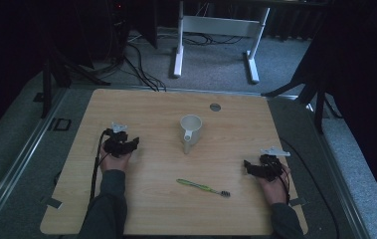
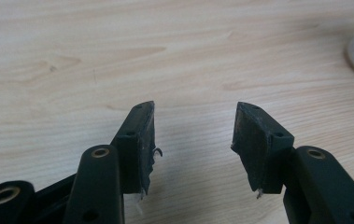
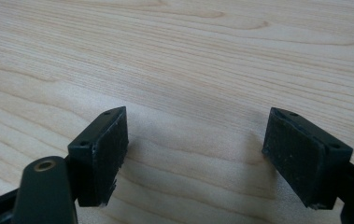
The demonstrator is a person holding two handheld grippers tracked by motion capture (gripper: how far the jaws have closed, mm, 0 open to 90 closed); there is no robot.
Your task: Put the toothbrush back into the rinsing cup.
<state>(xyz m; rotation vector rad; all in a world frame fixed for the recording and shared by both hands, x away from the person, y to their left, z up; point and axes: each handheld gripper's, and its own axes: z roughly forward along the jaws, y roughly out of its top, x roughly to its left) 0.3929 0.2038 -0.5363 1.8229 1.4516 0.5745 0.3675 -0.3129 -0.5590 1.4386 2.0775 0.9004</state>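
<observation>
Each hand carries a black two-jaw gripper: the left gripper and the right gripper. Both have a grey three-cornered plate on top, brass-coloured rivets, worn flat pads and a black cable. The sleeves are dark grey.

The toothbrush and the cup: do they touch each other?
Apart. The high view shows bare wood between the cup standing mid-table and the toothbrush lying nearer the person.

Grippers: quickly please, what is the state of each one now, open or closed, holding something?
Left gripper: open, nothing between its fingers.
Right gripper: open, nothing between its fingers.
</observation>
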